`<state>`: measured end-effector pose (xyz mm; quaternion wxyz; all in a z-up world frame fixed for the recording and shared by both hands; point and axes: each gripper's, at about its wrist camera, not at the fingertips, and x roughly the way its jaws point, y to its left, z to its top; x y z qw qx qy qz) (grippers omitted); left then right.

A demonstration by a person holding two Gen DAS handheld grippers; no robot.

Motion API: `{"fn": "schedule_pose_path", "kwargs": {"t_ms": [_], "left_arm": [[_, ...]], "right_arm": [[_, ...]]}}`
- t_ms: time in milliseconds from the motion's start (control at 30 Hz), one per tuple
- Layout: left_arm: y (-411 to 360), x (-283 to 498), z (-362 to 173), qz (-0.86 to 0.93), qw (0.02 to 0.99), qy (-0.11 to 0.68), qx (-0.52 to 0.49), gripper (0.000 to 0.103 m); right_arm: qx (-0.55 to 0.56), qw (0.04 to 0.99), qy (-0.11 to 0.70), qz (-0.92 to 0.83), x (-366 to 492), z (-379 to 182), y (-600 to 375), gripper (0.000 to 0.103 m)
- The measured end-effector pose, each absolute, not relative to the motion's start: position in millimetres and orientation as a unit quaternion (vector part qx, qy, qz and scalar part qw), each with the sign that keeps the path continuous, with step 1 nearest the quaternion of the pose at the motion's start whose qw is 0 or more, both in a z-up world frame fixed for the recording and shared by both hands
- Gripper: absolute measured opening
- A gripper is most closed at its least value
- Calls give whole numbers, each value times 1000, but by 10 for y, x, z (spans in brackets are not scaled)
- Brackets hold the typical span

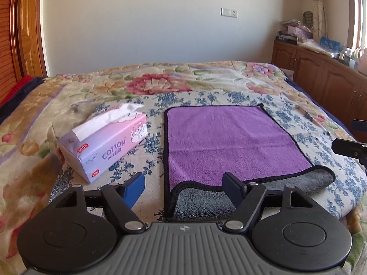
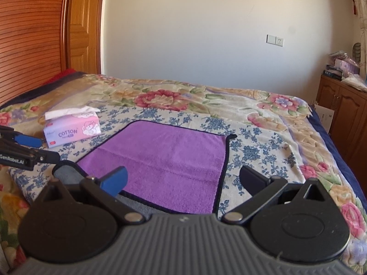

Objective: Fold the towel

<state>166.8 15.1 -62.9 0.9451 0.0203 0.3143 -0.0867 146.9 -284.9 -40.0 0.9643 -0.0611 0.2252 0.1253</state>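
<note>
A purple towel [image 1: 229, 139] with a dark hem lies on the floral bedspread; its near edge is turned over and shows the grey underside [image 1: 201, 200]. It also shows in the right wrist view [image 2: 165, 160]. My left gripper [image 1: 183, 181] is open and empty, just above the towel's near left corner. My right gripper [image 2: 183, 176] is open and empty, over the towel's near right part. The left gripper shows at the left edge of the right wrist view [image 2: 34, 149], and the right gripper at the right edge of the left wrist view [image 1: 351, 149].
A pink tissue pack [image 1: 105, 144] marked COTTON lies left of the towel; it also shows in the right wrist view [image 2: 73, 128]. The bedspread [image 1: 206, 80] stretches to the far wall. Wooden cabinets [image 1: 321, 78] with clutter stand at the right. A wooden door [image 2: 82, 23] is at the back left.
</note>
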Motion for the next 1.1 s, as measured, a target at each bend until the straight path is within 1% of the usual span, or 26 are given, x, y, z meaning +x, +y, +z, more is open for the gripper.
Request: {"fn": "schedule_pose_path", "kwargs": {"t_ms": [100,300,367,433,700,800,833,900,1000,1067,1100], "left_arm": [[142,1742,-680,-90,942,322,26,71],[137,1878,-800,-98,933,344,34,55],[156,1921,-843,-98,930,354,32,48],[183,1954,-879,-98,926,364,24,45],[200,1953,-923,-101,922,373,17,43],[205,1960,-933,-102,922,374,15,43],[207,1958,-933,-99,923,372,15,43],[210,1954,-927,-96,925,368,13,42],[223,1953,-921,-98,926,364,10,37],[224,1953,-921,-99,926,363,8,30],[226,1956,-920,-99,926,364,6,29]], "right_arm": [[-63,960,239,127,1534,-443,-2861,103],[-59,951,273,132,1650,-545,-2882,103],[-57,947,287,133,1693,-589,-2893,103],[-51,943,301,134,1733,-633,-2909,103],[-20,924,357,139,1841,-775,-3016,102],[-9,916,374,145,1877,-813,-3048,90],[-5,914,380,146,1890,-828,-3061,88],[3,909,391,147,1907,-855,-3082,88],[15,902,405,148,1928,-880,-3116,84],[24,898,413,147,1939,-892,-3146,81],[28,897,416,147,1943,-897,-3161,80]]}}
